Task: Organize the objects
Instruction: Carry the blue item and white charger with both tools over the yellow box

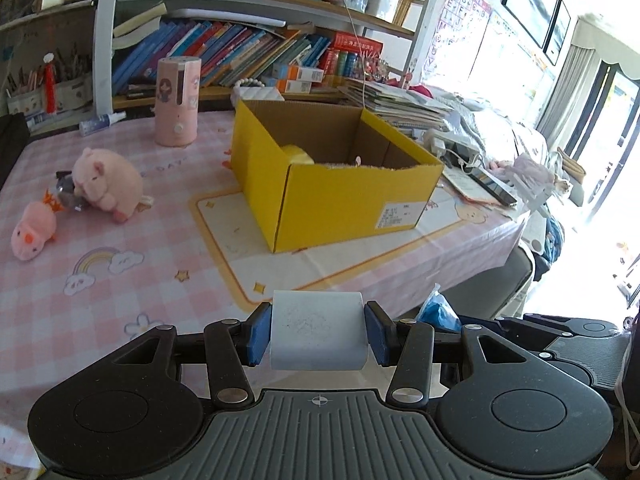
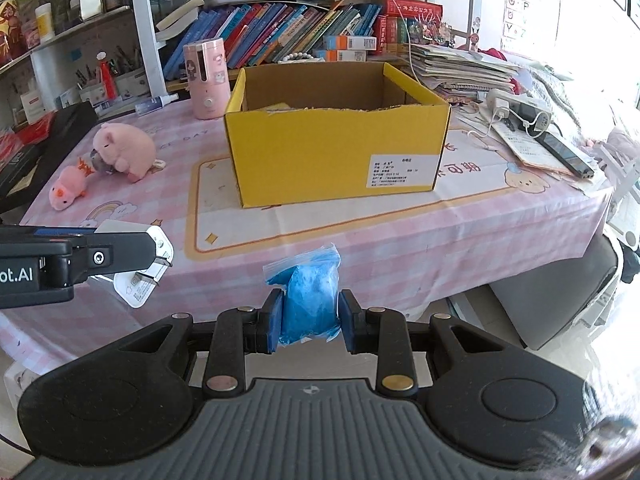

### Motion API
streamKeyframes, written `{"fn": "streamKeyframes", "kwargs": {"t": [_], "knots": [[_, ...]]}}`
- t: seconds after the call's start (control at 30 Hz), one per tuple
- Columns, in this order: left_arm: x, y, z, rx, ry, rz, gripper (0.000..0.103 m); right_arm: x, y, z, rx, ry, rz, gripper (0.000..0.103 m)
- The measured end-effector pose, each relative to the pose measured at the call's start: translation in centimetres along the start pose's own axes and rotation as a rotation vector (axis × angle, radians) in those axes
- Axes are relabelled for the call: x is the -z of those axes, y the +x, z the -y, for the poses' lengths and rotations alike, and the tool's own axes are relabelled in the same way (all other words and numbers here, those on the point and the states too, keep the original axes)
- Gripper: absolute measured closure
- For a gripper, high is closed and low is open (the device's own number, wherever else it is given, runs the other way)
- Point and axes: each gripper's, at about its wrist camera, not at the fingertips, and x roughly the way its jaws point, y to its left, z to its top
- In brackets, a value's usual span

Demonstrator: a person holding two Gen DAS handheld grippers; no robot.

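- Pink checked tablecloth [image 2: 400,248] covers the desk, with crowded bookshelves across the top of both views and the yellow cardboard box [image 2: 336,152] sitting open at centre frame.
- My left gripper [image 1: 318,336] is clamped on a white charger plug [image 1: 318,332], low in the centre of its view; in the right view the same plug shows at the left edge, prongs out, with fine print I can't read.
- My right gripper [image 2: 310,320] is clamped on a small zip bag of blue powder [image 2: 310,300], bottom centre, in front of the near table edge.
- I judge this as the carry step: both items are in hand and short of the box, which already holds something yellow at its far left.
- Next I need to bring each gripper over the rim and let go inside without fouling the other.
- Two pink plush toys [image 1: 106,184] wait at the left of the table, likely later picks.
- Readable writing: ".AI" on the left gripper's side, "DAY" on the cloth, alphabet letters on the wall chart [image 1: 456,20] at upper right; the box's white label [image 2: 400,172] is too small to read.
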Motion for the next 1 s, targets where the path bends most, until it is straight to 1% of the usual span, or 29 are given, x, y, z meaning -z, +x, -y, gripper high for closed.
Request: {"fn": "streamKeyframes", "kwargs": {"t": [0.13,0.4,0.57,0.67,0.83,1.0], "knots": [[-1.0,0.9,0.4,0.001,0.013,0.014,0.055,-1.0,0.8,0.7,0.000,-0.001,0.000,0.076],[-3.4,3.2,0.8,-0.002,0.001,0.036,0.055,-3.4,2.9,2.4,-0.006,-0.010,-0.006,0.076],[-5.6,4.8,1.6,-0.011,0.016,0.074,0.055,-5.4,4.3,3.8,-0.009,-0.018,0.012,0.076],[-6.9,5.6,2.2,-0.021,0.028,0.102,0.055,-7.0,5.0,4.9,-0.013,-0.025,0.042,0.076],[-9.5,7.5,3.2,-0.050,0.037,0.140,0.055,-10.7,5.8,6.7,-0.017,-0.051,0.132,0.076],[-11.7,9.7,3.9,-0.086,0.040,0.155,0.055,-14.1,6.9,8.4,-0.033,-0.085,0.212,0.076]]}}
